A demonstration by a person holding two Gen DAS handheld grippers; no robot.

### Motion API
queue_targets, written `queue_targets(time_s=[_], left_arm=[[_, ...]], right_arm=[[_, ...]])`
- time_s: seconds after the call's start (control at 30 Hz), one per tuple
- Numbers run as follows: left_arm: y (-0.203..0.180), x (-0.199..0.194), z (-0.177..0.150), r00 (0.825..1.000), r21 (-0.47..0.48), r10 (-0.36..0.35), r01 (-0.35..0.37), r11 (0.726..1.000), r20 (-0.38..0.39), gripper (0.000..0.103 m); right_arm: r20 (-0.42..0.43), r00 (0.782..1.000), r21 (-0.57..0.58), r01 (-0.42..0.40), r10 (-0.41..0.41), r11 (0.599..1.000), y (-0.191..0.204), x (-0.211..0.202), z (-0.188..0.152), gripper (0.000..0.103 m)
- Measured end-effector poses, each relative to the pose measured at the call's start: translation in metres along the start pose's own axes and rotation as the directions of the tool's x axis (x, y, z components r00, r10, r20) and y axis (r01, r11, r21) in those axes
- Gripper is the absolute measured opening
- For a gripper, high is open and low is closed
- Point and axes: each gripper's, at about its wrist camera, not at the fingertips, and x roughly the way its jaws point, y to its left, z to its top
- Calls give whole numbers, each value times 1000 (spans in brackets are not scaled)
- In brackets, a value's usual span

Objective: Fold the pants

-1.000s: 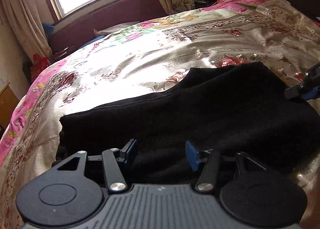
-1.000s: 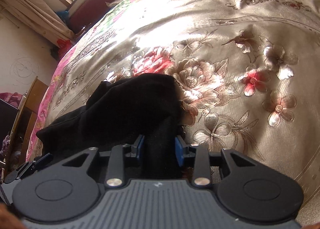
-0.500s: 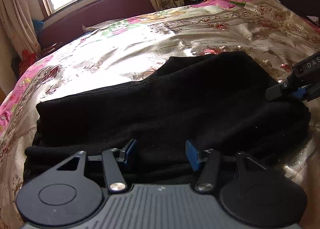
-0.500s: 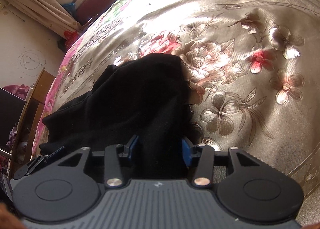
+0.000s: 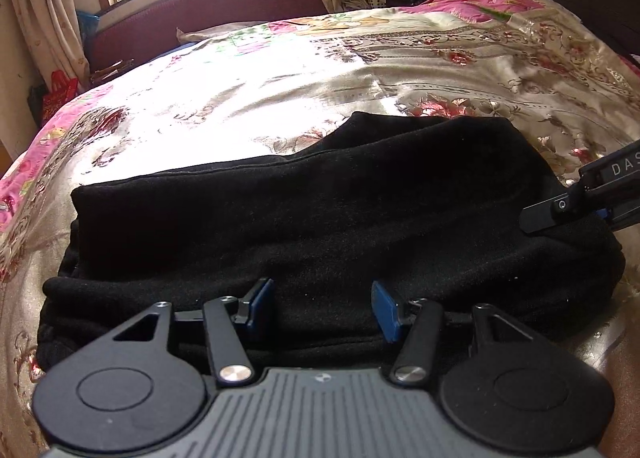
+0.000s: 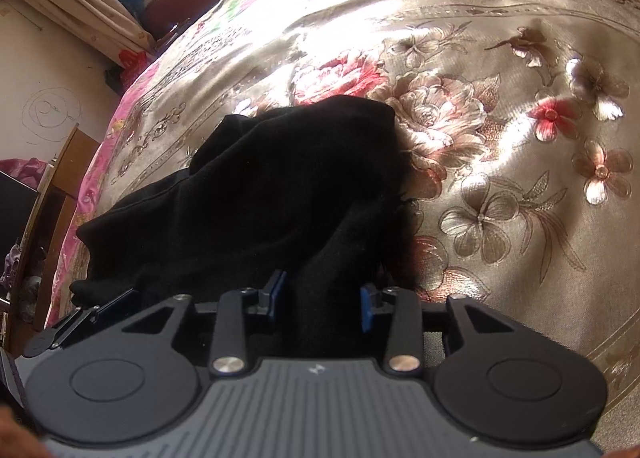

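I am working black pants (image 5: 320,210), already doubled over on the floral bedspread (image 5: 280,70); left gripper (image 5: 322,310) and right gripper (image 6: 320,298) spread wide, another fold likely remaining.

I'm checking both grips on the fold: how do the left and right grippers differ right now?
The left gripper stands wide open over the black pants; the right gripper is narrower, with a ridge of cloth between its pads. The left sits mid-edge, the right at the pants' end beside the floral bedspread. Both have blue pads.
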Motion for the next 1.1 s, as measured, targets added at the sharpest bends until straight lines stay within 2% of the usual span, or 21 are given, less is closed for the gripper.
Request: queue_targets(time_s=[0.03,0.1,0.13,0.17,0.2,0.33,0.43,0.67,0.87,1.1], left_arm=[[0,1,0,1000,0,-1,1,1000,0,68],[0,1,1,1000,2,-4,4,1000,-2,68],[2,0,1,1000,2,-10,10,1000,-2,68],[3,-1,1,1000,0,-16,16,1000,-1,68],[5,-2,1,1000,-1,-23,23,1000,0,68],[11,-10,2,999,15,-45,45,999,14,68],[17,-13,3,998,21,-56,55,998,29,67],[39,-29,4,987,-13,-124,126,992,103,67],[66,-36,-4,985,-39,-108,115,993,137,67],[111,-44,-31,991,-76,-52,61,995,120,68]], right_arm=[[-2,1000,-10,7,-7,1000,1,3,0,48],[-3,999,-41,54,-55,998,10,4,0,40],[2,998,-41,57,-57,998,15,-1,1,27],[19,998,-40,55,-54,998,21,-8,1,20],[37,998,-30,47,-46,998,26,-16,1,18],[100,995,13,3,-5,1000,46,-39,6,16],[145,989,2,-41,40,999,72,-52,11,15],[166,982,-74,-80,91,994,137,-50,17,15],[136,983,-193,-98,125,976,205,-13,14,15],[35,990,-279,-121,136,953,261,57,-7,14]])
